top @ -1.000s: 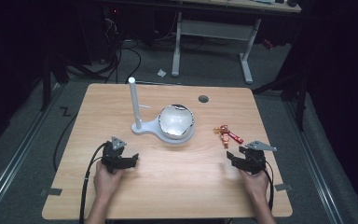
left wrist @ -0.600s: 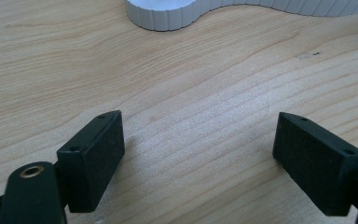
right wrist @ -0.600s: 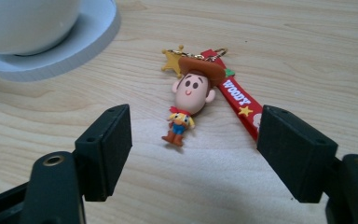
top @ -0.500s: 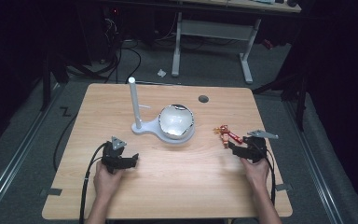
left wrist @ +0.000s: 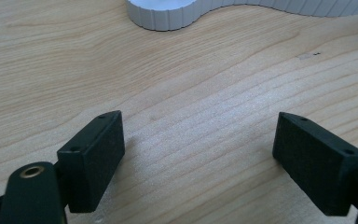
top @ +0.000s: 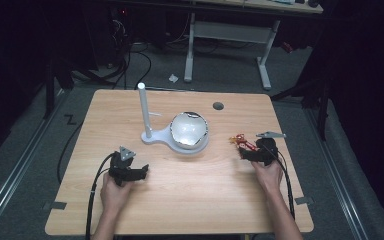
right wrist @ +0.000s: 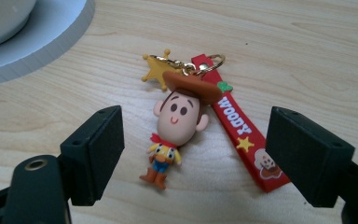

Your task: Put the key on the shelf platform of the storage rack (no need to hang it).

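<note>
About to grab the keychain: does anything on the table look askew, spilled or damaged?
Nothing stands out. The Woody keychain lies flat and whole between the open right gripper jaws, untouched; the white stand sits upright.

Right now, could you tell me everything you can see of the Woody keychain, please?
The keychain is a small, rubbery-looking cowboy figure with a big head, brown hat, yellow shirt, blue trousers and brown boots. Gold rings at the hat join it to a yellow star charm and a red strap printed WOODY. It lies flat, face up, on the table right of the white stand. The right gripper has just been opening; its jaws straddle the keychain without touching.
</note>
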